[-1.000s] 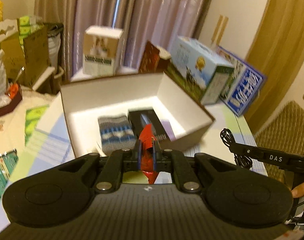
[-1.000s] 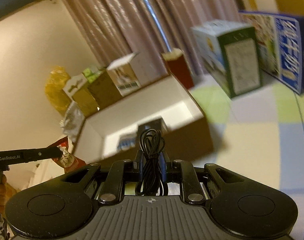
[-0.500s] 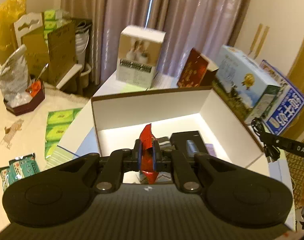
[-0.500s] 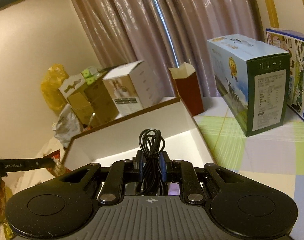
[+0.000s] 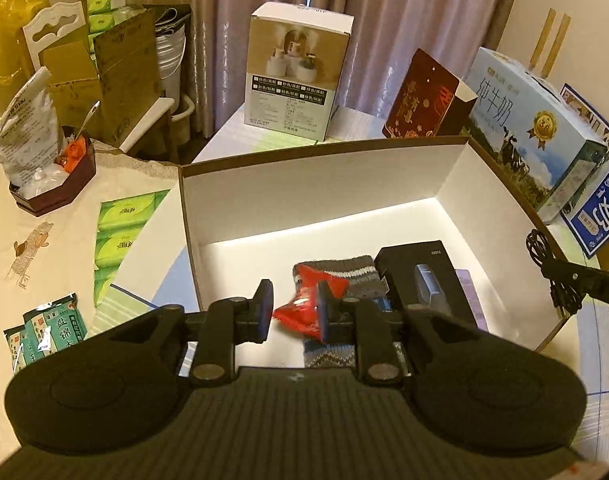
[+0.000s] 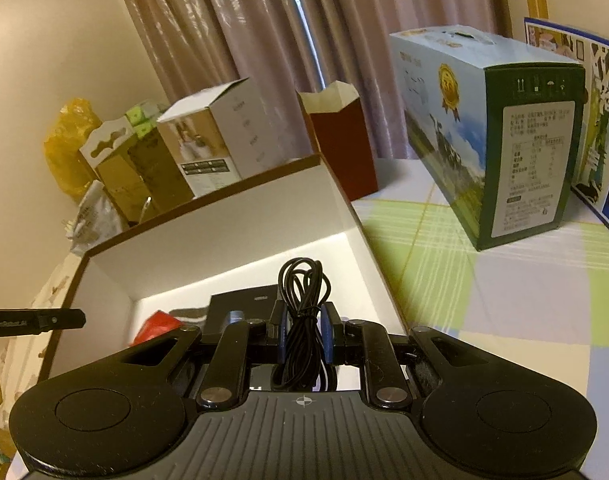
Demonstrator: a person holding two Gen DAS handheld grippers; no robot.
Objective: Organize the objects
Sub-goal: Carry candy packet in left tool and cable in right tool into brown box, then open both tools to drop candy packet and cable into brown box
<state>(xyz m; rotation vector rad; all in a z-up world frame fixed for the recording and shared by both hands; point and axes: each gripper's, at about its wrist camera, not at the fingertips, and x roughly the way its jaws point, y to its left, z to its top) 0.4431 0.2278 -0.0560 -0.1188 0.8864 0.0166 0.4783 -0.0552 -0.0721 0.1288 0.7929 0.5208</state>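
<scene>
The left gripper [image 5: 292,311] sits low in the middle of its own view, above the near edge of a big open box [image 5: 312,172] with white walls inside. Its two fingers are spread apart. A red snack packet [image 5: 304,304] shows between them, lying tilted inside the box against the right finger. It is not clear if the finger touches it. The packet rests partly on a gray knit sock [image 5: 354,280] with white stripes. Just to the right of the sock lies a flat black case [image 5: 420,276]. At the right side of the case a thin purple thing [image 5: 470,296] peeks out.

The right gripper [image 6: 302,336] is low in the middle of its own view. Its blue-padded fingers are squeezed onto a bundle of black cable [image 6: 302,304], which stands up in loops between them. It hangs over the near right part of the box. In the left wrist view, this cable and gripper show at the far right edge, over the box's right wall.

Behind the box, in the upper middle of the left wrist view, stands a white carton with a picture [image 5: 298,76]. To its right is a dark red paper bag [image 5: 422,96], then a blue milk box [image 5: 536,136] near the right edge. On the left side lie green tissue packs [image 5: 122,240] and, in the lower left, small green packets [image 5: 44,332]. A dark red tray [image 5: 54,184] with a white bag sits in the upper left.
</scene>
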